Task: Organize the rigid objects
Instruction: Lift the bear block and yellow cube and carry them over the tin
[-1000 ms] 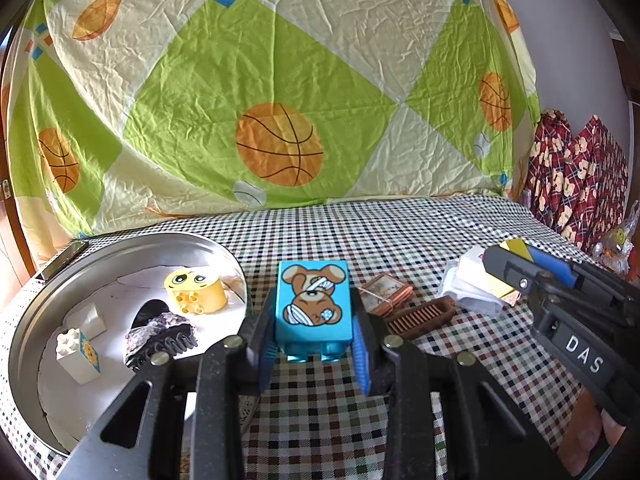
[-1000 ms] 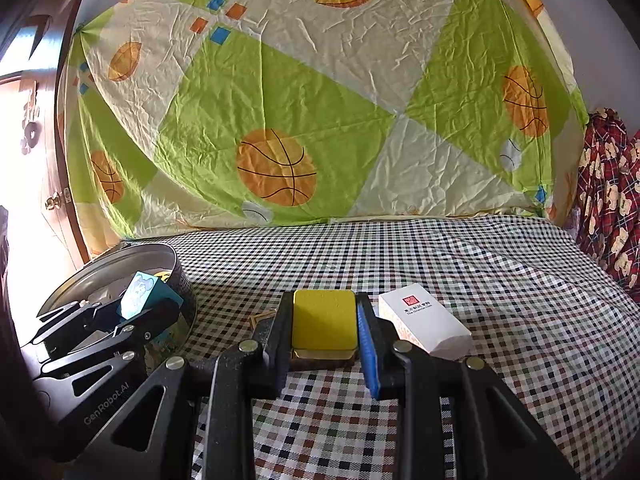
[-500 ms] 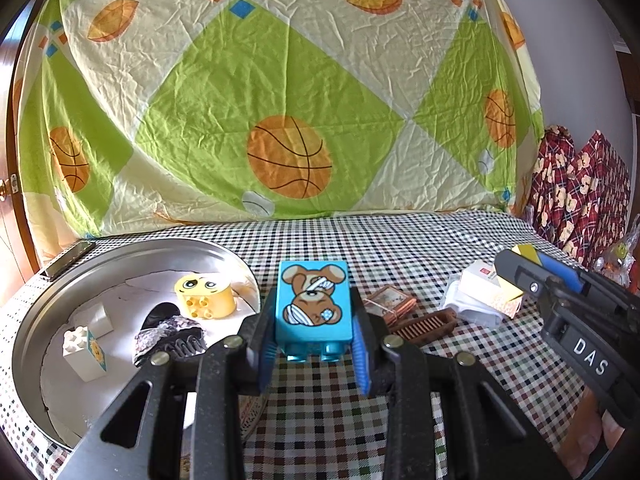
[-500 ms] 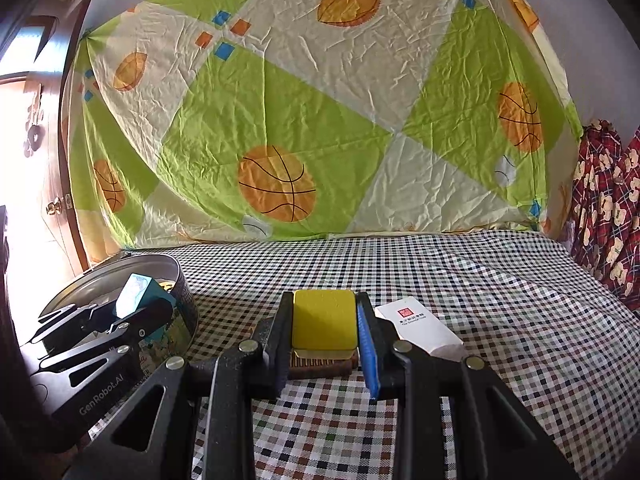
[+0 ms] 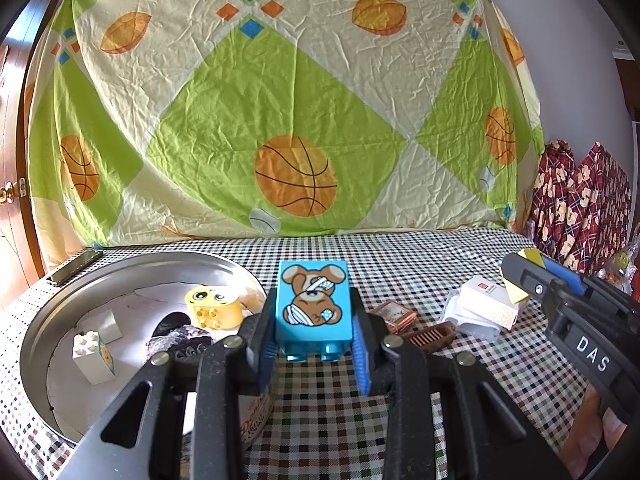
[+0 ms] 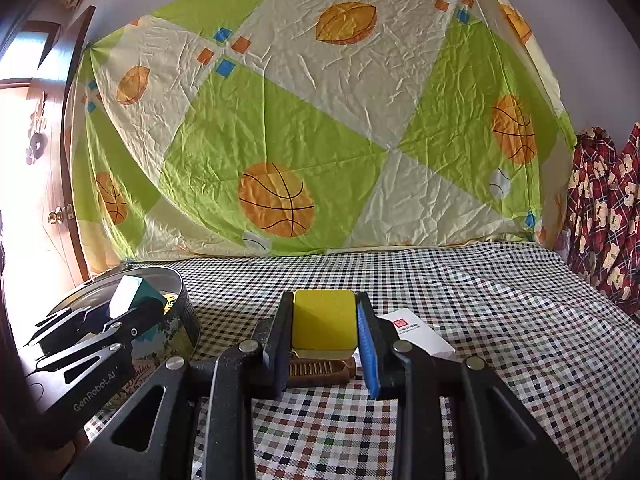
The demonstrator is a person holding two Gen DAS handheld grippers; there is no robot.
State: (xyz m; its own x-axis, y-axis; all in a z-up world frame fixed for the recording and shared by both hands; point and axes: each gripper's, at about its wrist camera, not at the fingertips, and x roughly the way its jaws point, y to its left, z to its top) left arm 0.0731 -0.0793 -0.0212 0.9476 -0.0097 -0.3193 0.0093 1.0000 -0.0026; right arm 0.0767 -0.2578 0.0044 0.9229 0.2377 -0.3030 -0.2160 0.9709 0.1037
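Note:
My left gripper (image 5: 314, 350) is shut on a blue toy block with a bear picture (image 5: 313, 310), held above the checked table beside the round metal tin (image 5: 36, 340). The tin holds a yellow face block (image 5: 213, 307), a white block (image 5: 93, 358) and a dark hair clip (image 5: 176, 338). My right gripper (image 6: 325, 350) is shut on a yellow block (image 6: 324, 324), held above a brown comb (image 6: 320, 372). The left gripper with its blue block (image 6: 134, 298) also shows in the right wrist view, by the tin (image 6: 182, 320).
A white box (image 6: 420, 334) lies right of the yellow block. It also shows in the left wrist view (image 5: 486, 300), on white packets, beside a brown comb (image 5: 430, 334) and a small brown card (image 5: 394, 314). A phone (image 5: 74, 266) lies behind the tin. A basketball-print sheet hangs behind the table.
Both grippers have risen a little and tilted up, each still holding its block. The right gripper has drawn back slightly, so the brown comb shows under the yellow block.

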